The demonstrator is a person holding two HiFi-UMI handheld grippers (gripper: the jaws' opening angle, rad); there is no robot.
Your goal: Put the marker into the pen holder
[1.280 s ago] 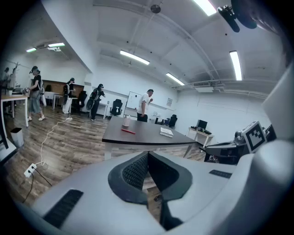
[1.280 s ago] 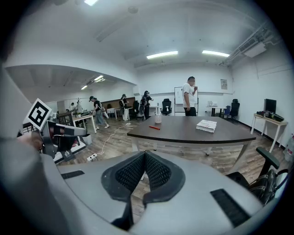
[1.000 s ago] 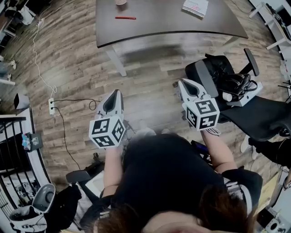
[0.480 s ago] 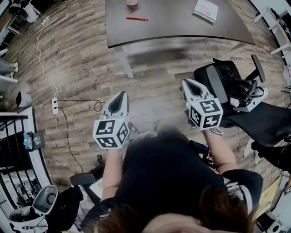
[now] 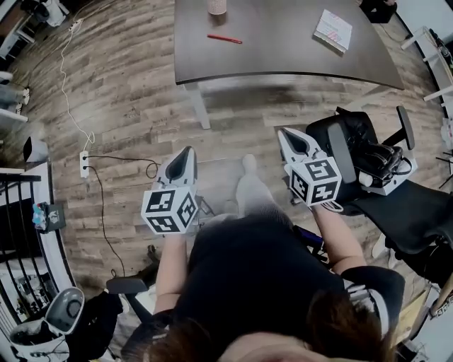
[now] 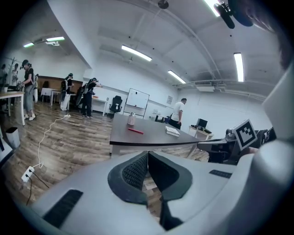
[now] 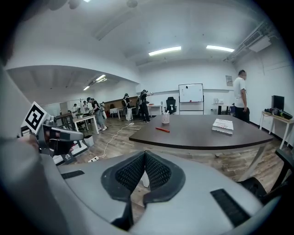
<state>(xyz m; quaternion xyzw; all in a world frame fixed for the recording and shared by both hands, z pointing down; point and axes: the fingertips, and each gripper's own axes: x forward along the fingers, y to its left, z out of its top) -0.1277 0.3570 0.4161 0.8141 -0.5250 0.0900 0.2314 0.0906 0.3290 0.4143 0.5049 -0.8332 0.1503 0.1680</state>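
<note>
The red marker (image 5: 224, 39) lies on the dark table (image 5: 283, 60), just this side of the pen holder (image 5: 216, 6) at the table's far edge. Both grippers hang over the wooden floor, well short of the table. My left gripper (image 5: 187, 150) and right gripper (image 5: 283, 131) are shut and empty, pointing toward the table. In the left gripper view the jaws (image 6: 148, 153) meet below the marker (image 6: 135, 131) and holder (image 6: 132, 119). In the right gripper view the jaws (image 7: 144, 153) are also together, with the marker (image 7: 162, 130) and holder (image 7: 165, 119) far ahead.
A notebook (image 5: 333, 30) lies on the table's right part. A black office chair (image 5: 368, 152) loaded with gear stands close to my right gripper. A power strip (image 5: 83, 164) and cables lie on the floor at left. Several people stand far back (image 6: 87, 92).
The table has slid closer and toward the right in the head view as the person walked toward it. Both grippers moved forward, still shut and empty.
</note>
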